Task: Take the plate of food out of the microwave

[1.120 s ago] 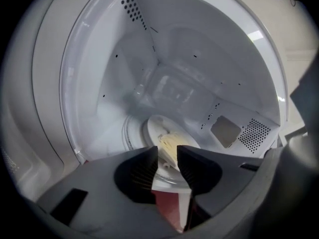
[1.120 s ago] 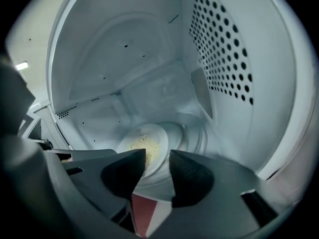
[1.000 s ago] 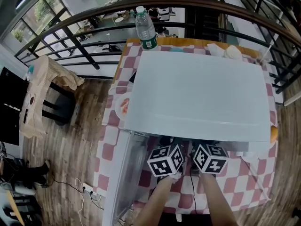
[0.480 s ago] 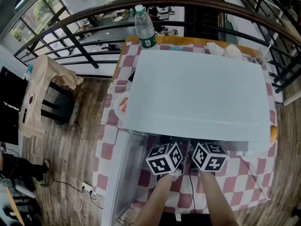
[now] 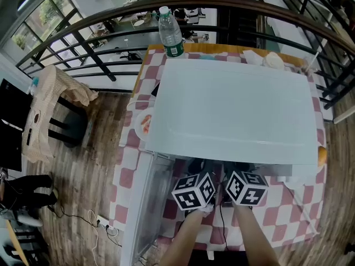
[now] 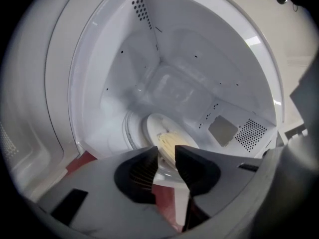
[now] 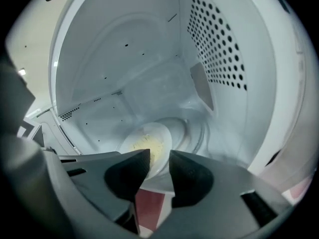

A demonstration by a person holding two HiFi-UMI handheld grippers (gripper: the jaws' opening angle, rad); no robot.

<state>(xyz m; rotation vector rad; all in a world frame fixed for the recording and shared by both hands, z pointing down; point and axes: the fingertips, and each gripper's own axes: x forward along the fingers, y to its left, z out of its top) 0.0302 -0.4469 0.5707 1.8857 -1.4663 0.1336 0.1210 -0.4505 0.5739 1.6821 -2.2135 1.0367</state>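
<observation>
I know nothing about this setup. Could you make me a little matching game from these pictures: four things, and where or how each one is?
Things:
1. water bottle
2. plate of food
3. microwave door
4. tablecloth

Descriptions:
A. red and white checks
B. inside the microwave
C. swung open at the left
D. upright at the table's far edge, behind the microwave

Pairs: 1-D, 2-B, 3-C, 4-A
</observation>
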